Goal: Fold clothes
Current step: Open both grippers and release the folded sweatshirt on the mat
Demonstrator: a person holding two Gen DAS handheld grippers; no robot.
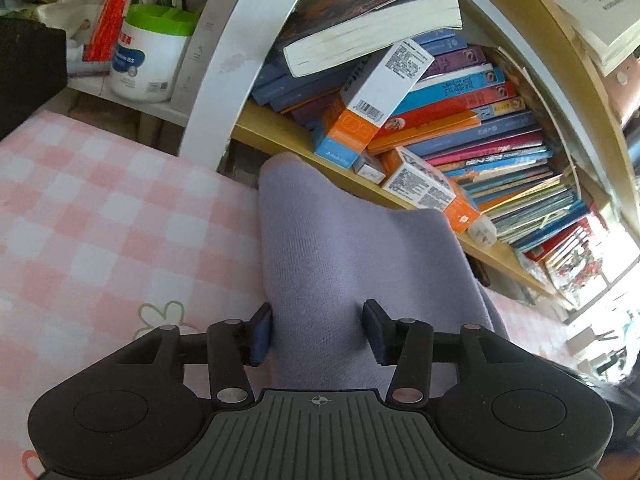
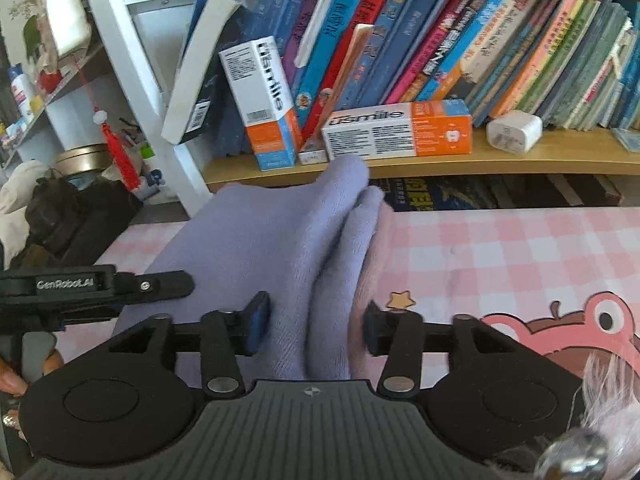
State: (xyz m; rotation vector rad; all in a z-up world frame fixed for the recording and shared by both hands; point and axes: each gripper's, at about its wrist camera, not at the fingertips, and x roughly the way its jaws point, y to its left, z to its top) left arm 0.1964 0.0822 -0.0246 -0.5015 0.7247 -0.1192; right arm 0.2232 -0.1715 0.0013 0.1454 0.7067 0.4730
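Garment: a lavender knit garment (image 1: 352, 264) (image 2: 280, 240) is laid on the pink checked cloth (image 1: 100, 208) (image 2: 500, 248), just in front of the bookshelf (image 1: 280, 136) (image 2: 440, 164).
Long axis: the garment is extended away from both cameras toward the shelf, with its far end raised.
View difference: lengthwise folds in the garment are shown only in the right wrist view; a single smooth surface is presented in the left wrist view. A cartoon print (image 2: 580, 328) on the cloth and the left gripper body are seen only from the right.
Left gripper (image 1: 318, 332): held low over the near end of the garment; the fingers are spread wide, with fabric between them but not clamped.
Right gripper (image 2: 316, 328): held likewise, with fingers wide apart astride the folds.
Hand: fingertips (image 2: 12, 380) are visible at the left edge of the right view.
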